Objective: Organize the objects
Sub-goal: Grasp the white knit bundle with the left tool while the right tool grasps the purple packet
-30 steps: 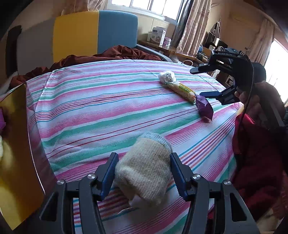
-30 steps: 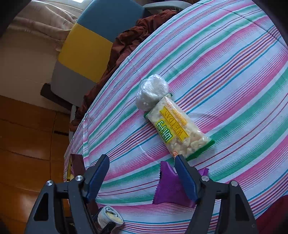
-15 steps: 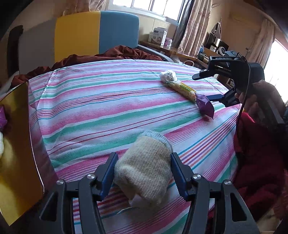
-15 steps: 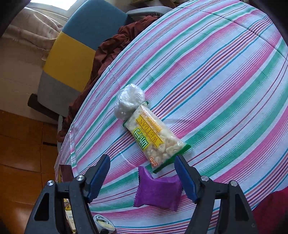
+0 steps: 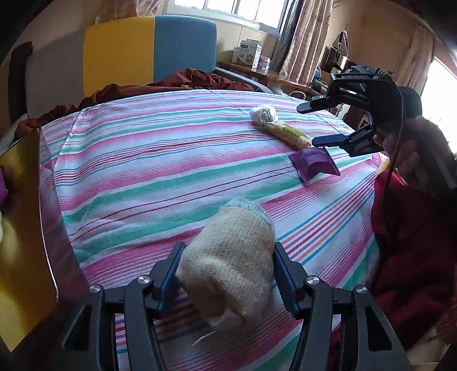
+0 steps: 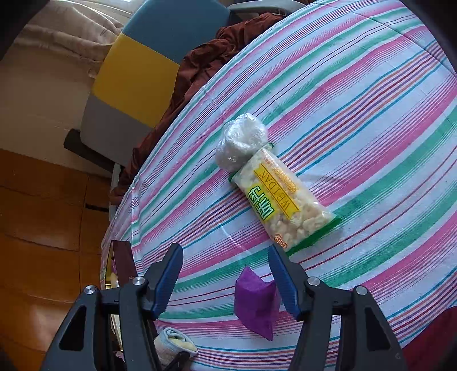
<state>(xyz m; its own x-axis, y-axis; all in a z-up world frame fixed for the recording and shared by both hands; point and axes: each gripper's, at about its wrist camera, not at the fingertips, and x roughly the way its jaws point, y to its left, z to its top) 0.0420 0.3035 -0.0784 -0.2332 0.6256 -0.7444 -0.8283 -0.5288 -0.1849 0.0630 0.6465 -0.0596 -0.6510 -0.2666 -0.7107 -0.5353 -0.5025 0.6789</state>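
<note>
purple packet (image 6: 255, 302) stands tilted on edge, right gripper (image 6: 225, 274) closing

daylight is coming through curtained windows (image 5: 228, 4); a yellow-blue headboard (image 5: 148, 51) is standing over a wooden floor (image 6: 42, 214).

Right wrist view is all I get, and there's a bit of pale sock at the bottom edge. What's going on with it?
Observer: The left gripper is shut on it. It's a rolled sock, with a pad pressing each side.
Operator: And the gold sliver at my left edge?
Observer: That's a gold box at the edge of the striped cloth, left of that gripper.
Operator: Does my gripper have the purple thing?
Observer: Not yet. The right gripper has its jaws closing, but the purple packet lies on the cloth just under the lower finger.
</note>
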